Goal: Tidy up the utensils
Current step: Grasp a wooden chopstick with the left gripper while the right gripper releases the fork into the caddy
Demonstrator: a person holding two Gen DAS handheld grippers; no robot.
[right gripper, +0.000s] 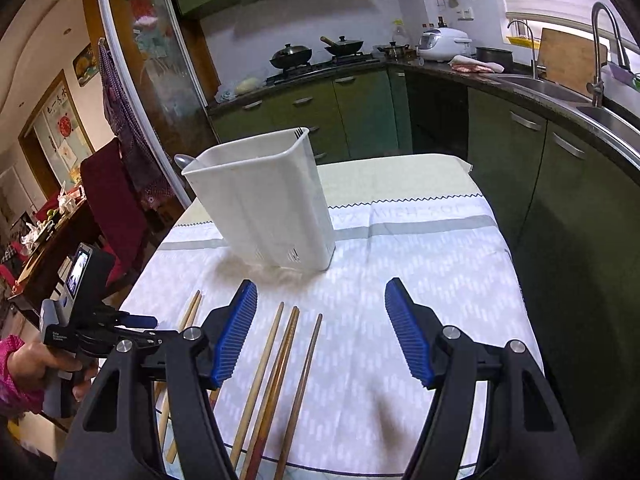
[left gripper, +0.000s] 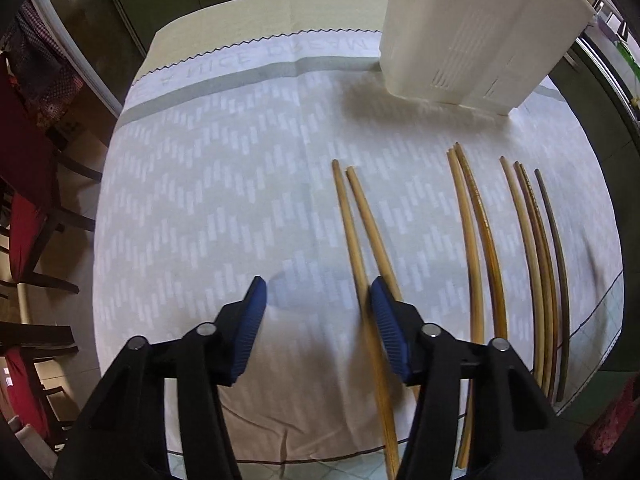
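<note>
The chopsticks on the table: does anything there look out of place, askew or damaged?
Nothing looks spilled or damaged. The chopsticks lie roughly parallel on the tablecloth, not yet in the white holder. Small oddities: the leftmost pair splays apart at its far ends, and the rightmost group holds three sticks, the outermost one darker than the rest.

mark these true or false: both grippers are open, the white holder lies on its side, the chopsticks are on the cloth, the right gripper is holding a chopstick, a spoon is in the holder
1. Both the left gripper and the right gripper are open. True.
2. The white holder lies on its side. False: it stands upright on the tablecloth.
3. The chopsticks lie on the cloth. True.
4. The right gripper holds a chopstick. False: nothing sits between its fingers.
5. A spoon is in the holder. True: its bowl shows at the rim.
</note>
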